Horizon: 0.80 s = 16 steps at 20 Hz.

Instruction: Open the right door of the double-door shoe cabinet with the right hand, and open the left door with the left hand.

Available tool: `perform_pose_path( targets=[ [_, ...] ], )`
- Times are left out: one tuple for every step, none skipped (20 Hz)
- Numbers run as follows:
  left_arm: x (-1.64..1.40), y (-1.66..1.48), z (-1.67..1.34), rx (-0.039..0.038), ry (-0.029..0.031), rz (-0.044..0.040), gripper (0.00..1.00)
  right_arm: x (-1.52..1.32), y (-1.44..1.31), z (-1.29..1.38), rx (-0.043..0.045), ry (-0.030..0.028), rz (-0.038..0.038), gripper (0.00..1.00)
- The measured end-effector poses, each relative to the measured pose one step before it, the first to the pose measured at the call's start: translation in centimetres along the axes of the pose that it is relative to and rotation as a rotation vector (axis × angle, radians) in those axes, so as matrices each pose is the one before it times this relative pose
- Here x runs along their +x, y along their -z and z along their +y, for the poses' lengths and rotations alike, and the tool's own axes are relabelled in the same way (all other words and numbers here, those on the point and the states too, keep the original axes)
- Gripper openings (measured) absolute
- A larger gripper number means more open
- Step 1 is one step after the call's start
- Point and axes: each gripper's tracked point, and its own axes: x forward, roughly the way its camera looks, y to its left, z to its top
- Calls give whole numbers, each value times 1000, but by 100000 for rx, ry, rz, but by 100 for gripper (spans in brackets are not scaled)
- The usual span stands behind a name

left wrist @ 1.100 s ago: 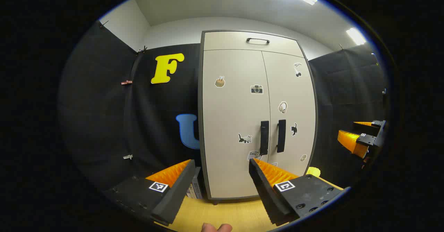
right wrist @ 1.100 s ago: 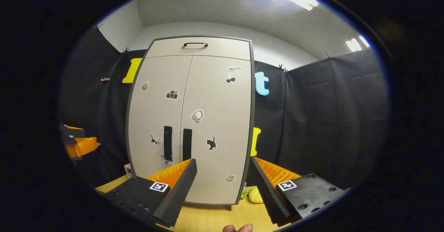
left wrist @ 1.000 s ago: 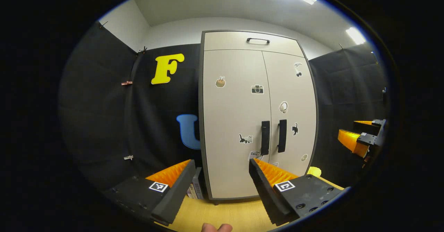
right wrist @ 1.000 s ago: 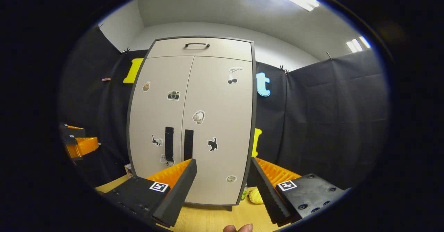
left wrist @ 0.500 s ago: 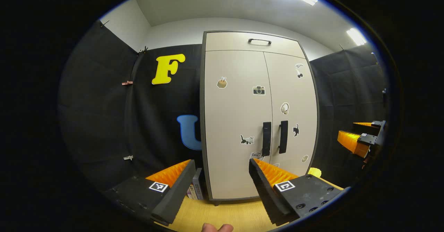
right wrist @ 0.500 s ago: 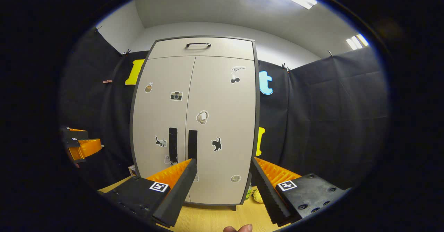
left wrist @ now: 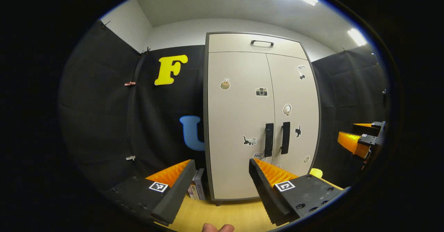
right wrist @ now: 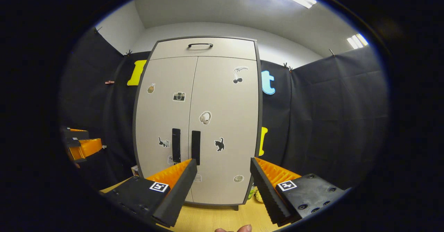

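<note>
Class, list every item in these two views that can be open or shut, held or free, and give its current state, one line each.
right door: shut
left door: shut
right door handle: free, not gripped
left door handle: free, not gripped
top drawer: shut
left gripper: open, holding nothing
right gripper: open, holding nothing

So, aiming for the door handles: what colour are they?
Black handles, clearest in the right gripper view.

Matt, smooth cabinet doors (right wrist: 211,121); dark handles (right wrist: 196,147), perhaps plastic; pale wood-grain tabletop (left wrist: 229,214) at six o'clock; ribbed finger pads (right wrist: 274,173).
</note>
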Motion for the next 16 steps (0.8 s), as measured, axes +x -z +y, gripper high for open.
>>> perform_pose_path(
  targets=[
    [-31,28,27,139,-26,110,95,153,11,312,269,-574,244,98],
    [37,68,152,113,-74,290,95,213,44,440,99,-917,327,98],
    [13,-12,42,41,-13,230,95,232,5,567,112,-1222,476,98],
    [6,83,60,20,-28,198,95,356,121,611,510,-1401,295,98],
    [20,-33,71,45,-16,59,95,517,57,596,676,-843,73,97],
    [1,102,115,169,-50,88,96,725,72,600,679,-706,86,98],
    [41,28,63,162,-34,269,96,830,144,722,693,-1010,280,98],
    [39,215,50,125,65,335,95,826,83,771,777,-1097,356,97],
    [65,99,73,119,67,456,95,939,94,748,737,-1273,234,98],
    [94,212,11,102,33,522,95,1114,96,700,131,-1047,69,98],
    [19,106,72,73,-27,366,95,1165,101,445,-476,-257,-289,98],
    [21,260,89,68,-83,322,96,1189,168,212,-683,237,-5,98],
    [17,78,110,26,-104,250,95,1331,194,258,-610,131,-171,98],
    [41,198,197,-103,-270,348,96,1204,185,107,-429,487,528,98],
    [12,151,180,-270,-337,394,96,1232,279,-66,-266,1187,519,98],
    [84,197,134,-491,-344,346,96,1211,112,-249,-59,1387,226,98]
  ],
)
